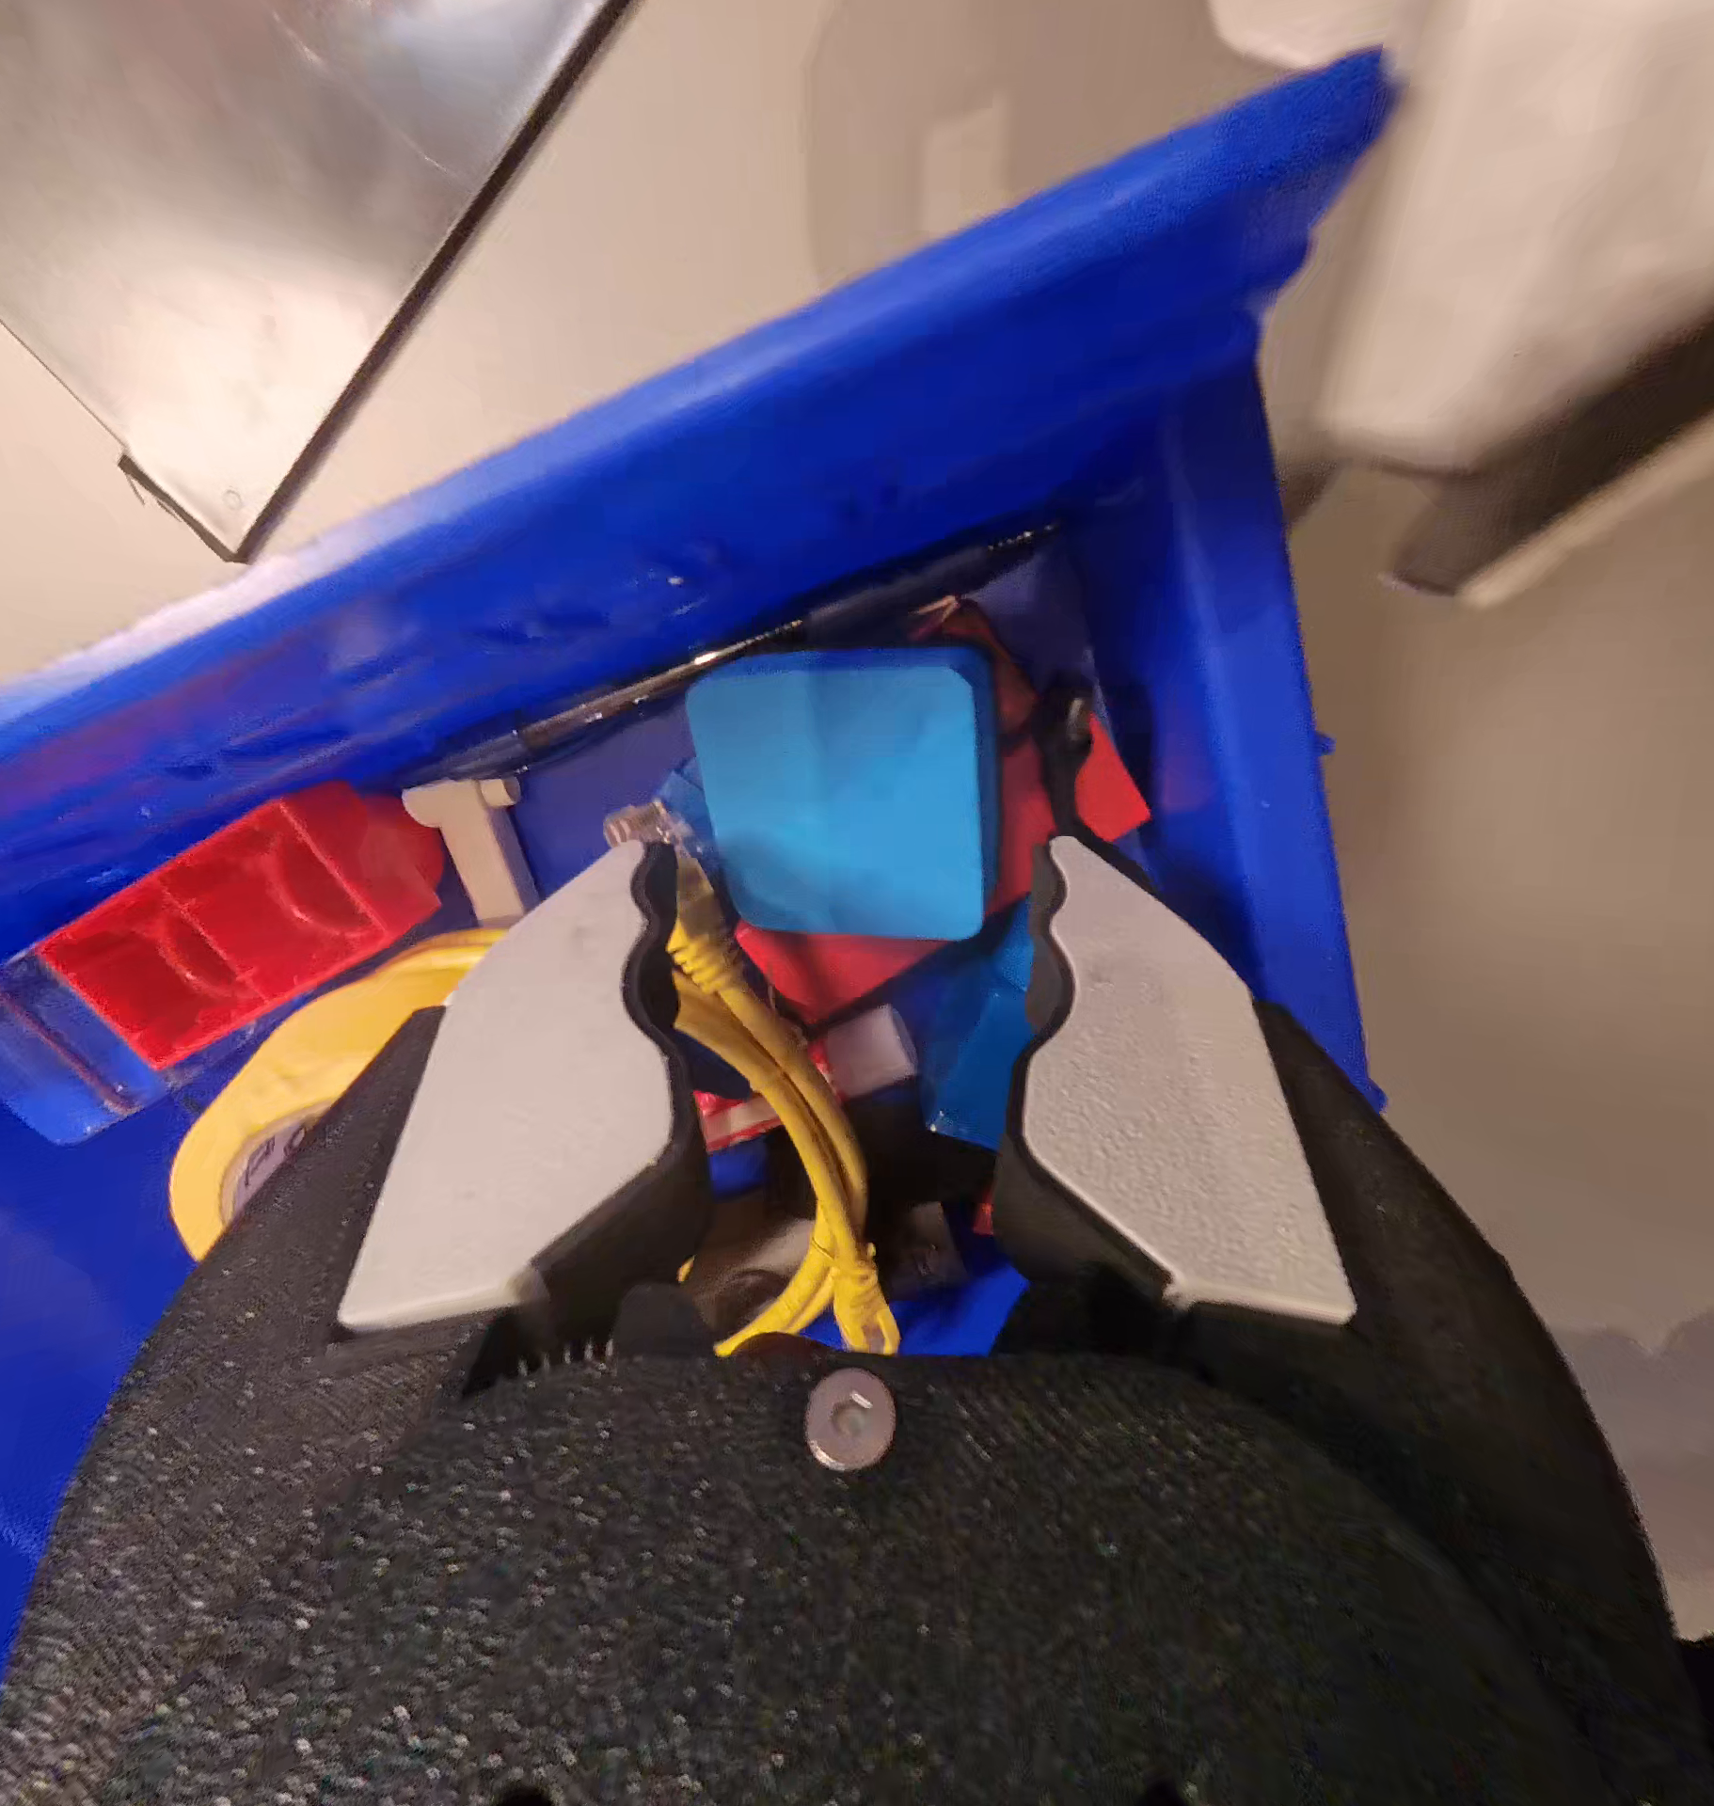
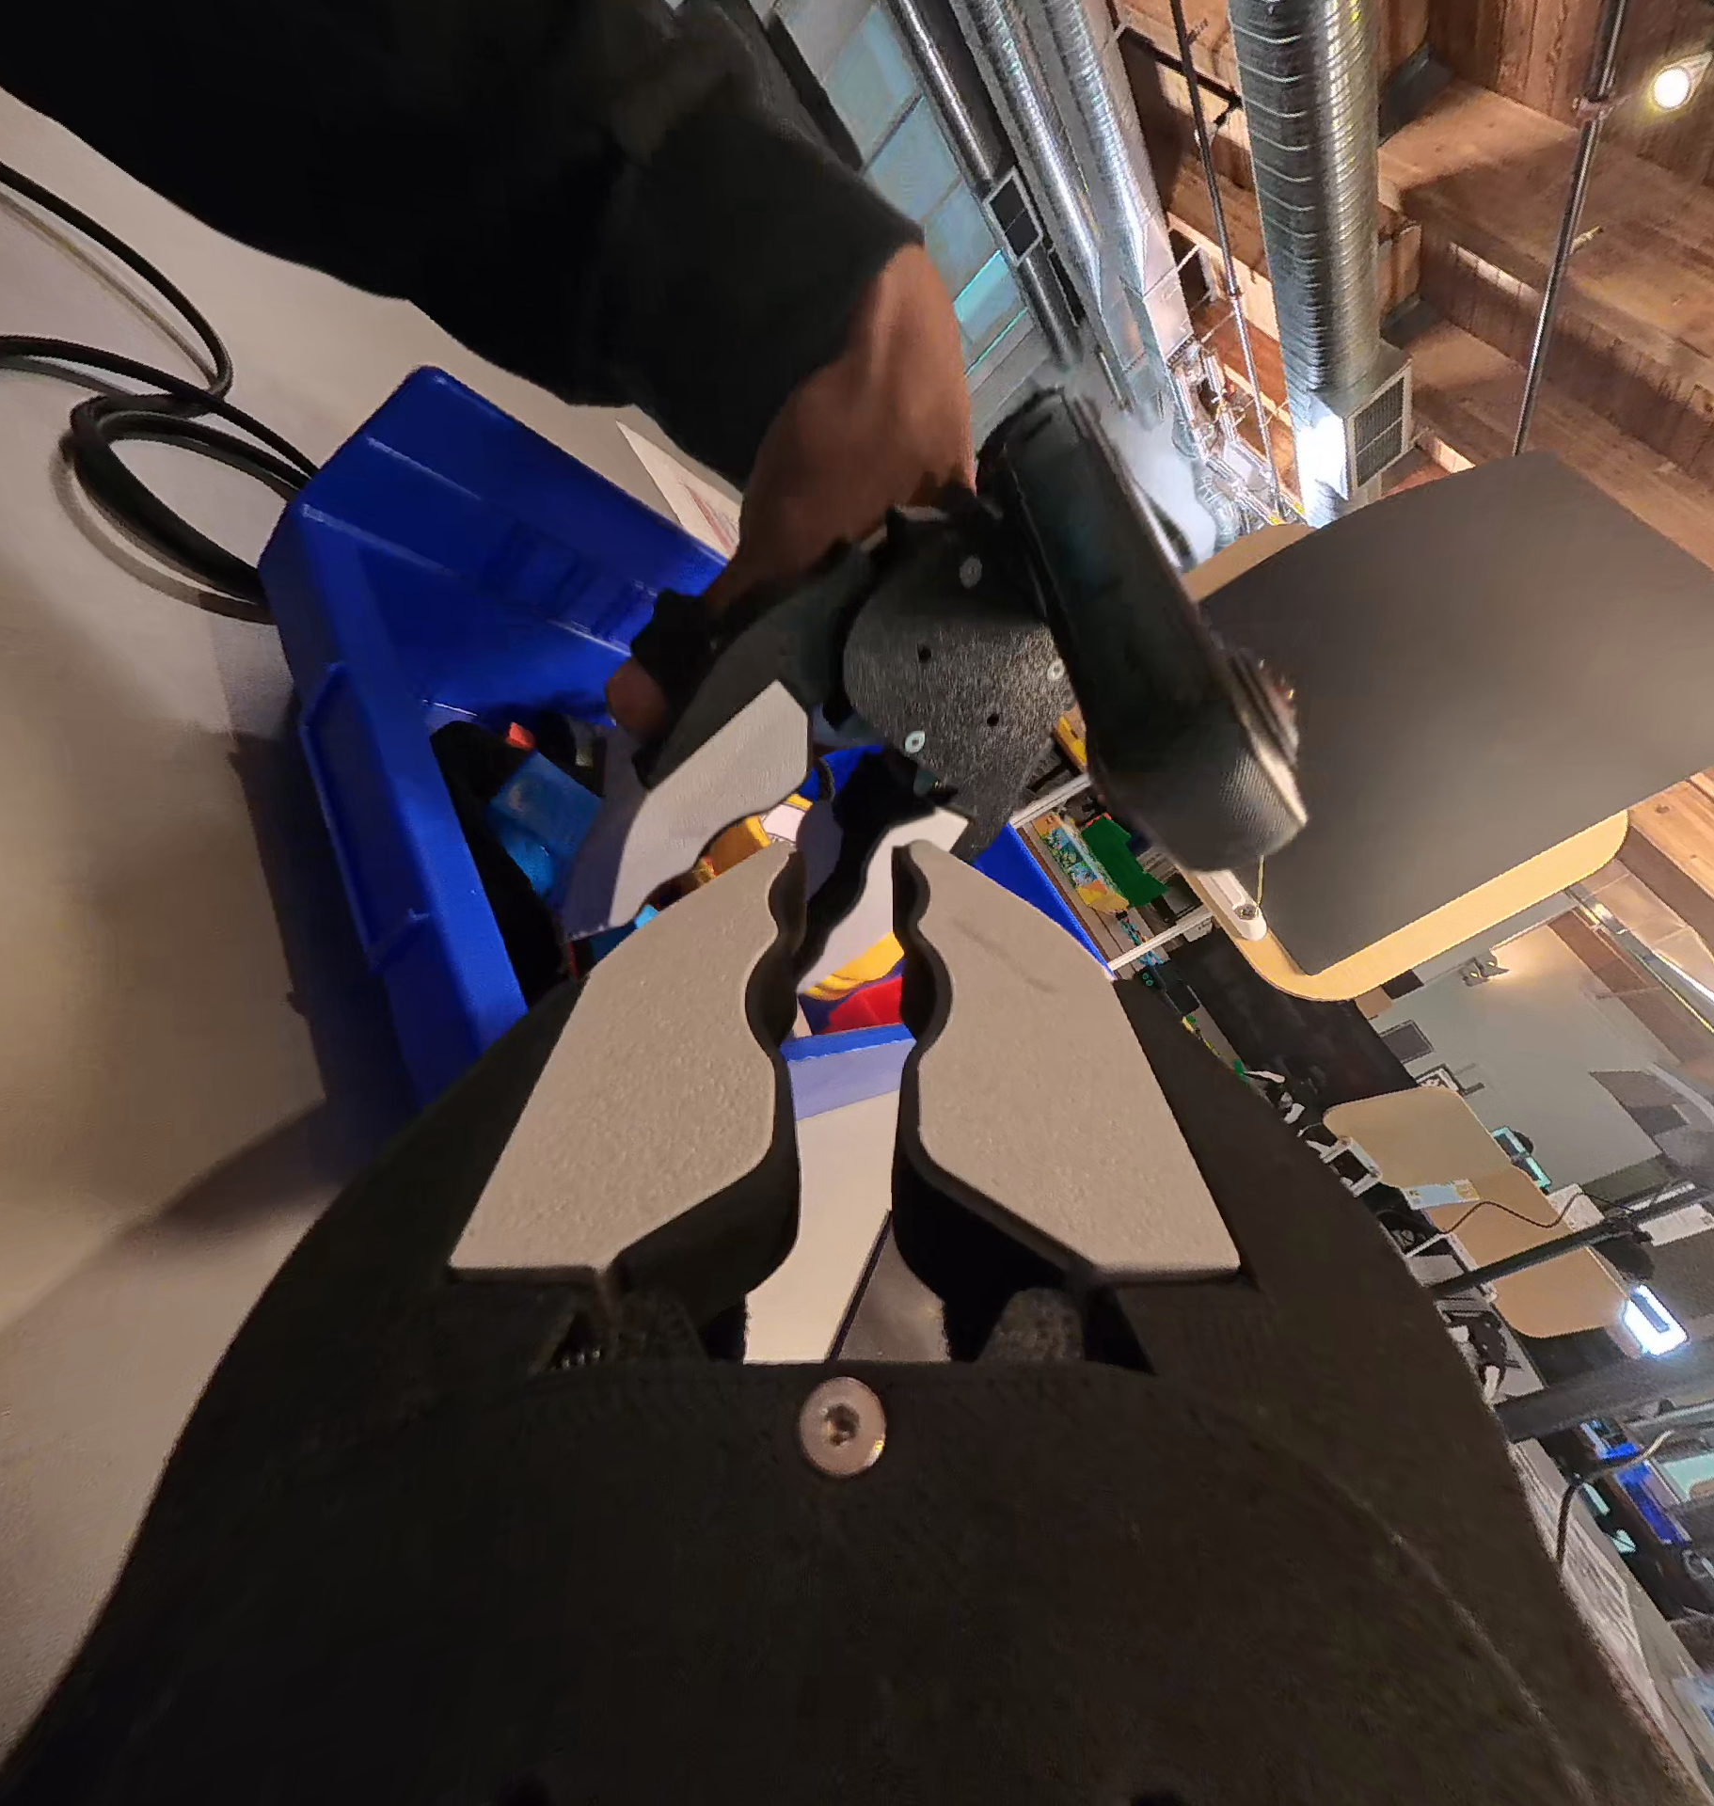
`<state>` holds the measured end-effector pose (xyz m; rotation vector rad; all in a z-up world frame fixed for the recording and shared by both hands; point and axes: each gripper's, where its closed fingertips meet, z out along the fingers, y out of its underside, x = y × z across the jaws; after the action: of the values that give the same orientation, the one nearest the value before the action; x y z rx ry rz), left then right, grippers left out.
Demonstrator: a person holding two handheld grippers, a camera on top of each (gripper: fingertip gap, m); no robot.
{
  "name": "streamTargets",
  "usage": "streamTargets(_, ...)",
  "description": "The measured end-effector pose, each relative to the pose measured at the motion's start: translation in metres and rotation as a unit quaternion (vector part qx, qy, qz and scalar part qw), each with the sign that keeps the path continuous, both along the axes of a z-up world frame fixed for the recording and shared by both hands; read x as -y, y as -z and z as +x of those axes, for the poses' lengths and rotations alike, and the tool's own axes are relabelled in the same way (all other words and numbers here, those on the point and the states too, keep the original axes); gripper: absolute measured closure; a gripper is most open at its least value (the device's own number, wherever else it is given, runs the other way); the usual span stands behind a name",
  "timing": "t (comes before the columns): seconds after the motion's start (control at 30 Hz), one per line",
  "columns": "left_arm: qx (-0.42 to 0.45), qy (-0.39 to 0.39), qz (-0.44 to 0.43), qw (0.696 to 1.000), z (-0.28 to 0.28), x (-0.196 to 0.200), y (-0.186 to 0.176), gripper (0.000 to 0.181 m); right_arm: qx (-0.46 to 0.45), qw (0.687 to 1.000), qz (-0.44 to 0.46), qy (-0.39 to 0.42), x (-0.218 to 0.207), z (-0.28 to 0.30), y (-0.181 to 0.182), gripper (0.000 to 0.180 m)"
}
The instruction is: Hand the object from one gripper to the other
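**Left gripper dips into the blue bin while the right one waits outside**

The left gripper [image 1: 843, 860] is pushed nose-down into the blue bin [image 1: 638, 508], its jaws spread wide and holding nothing. It sits low in the centre of the left wrist view, most likely so the two fingers can straddle something in the heap. Between and just beyond the tips lies a light-blue block [image 1: 838, 796] at mid-frame, and a yellow cable [image 1: 785, 1065] loops up through the gap, brushing the left finger. Which of these is the object to be handed over I cannot tell; nothing has been lifted yet, so the task's thing is still in the bin.

In the right wrist view, the right gripper [image 2: 845, 860] hangs above the bin's near edge at lower centre, jaws parted only narrowly and empty. I'd guess it is held back there to be ready to receive. A hand [image 2: 853, 440] in a dark sleeve grips the left tool at upper centre.

By my count: two grippers, one bin, one light-blue block, one yellow cable, one yellow tape roll [image 1: 296, 1085] at lower left, one large red brick [image 1: 237, 919] at mid-left, and several smaller red pieces too jumbled to number.
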<state>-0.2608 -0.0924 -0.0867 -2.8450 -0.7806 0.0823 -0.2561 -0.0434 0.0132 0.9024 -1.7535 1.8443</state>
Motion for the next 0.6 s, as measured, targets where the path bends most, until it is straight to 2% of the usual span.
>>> streamTargets(0.07, 0.016, 0.007, -0.003, 1.0, -0.001, -0.002, 0.008, 0.122, -0.001, 1.0, 0.0, 0.001, 0.0, -0.001, 0.0, 0.164)
streamTargets(0.2, 0.025, -0.004, 0.003, 1.0, -0.001, 0.0, 0.008, 0.124, -0.004, 1.0, -0.001, 0.003, 0.0, -0.001, 0.0, 0.164)
streamTargets(0.27, -0.008, -0.024, 0.01, 1.0, -0.007, 0.007, -0.007, 0.123, -0.005, 1.0, -0.002, 0.003, 0.0, 0.0, -0.001, 0.164)
streamTargets(0.43, -0.119, -0.12, -0.01, 0.986, -0.024, 0.06, -0.063, 0.123, -0.007, 1.0, -0.003, 0.002, -0.001, 0.001, -0.001, 0.164)
streamTargets(0.5, -0.131, -0.154, -0.041, 0.979, -0.025, 0.082, -0.068, 0.123, -0.008, 1.0, -0.001, 0.001, 0.0, 0.002, 0.0, 0.164)
streamTargets(0.6, -0.126, -0.157, -0.055, 0.978, -0.018, 0.091, -0.064, 0.12, -0.009, 1.0, 0.0, 0.001, 0.0, 0.003, 0.001, 0.164)
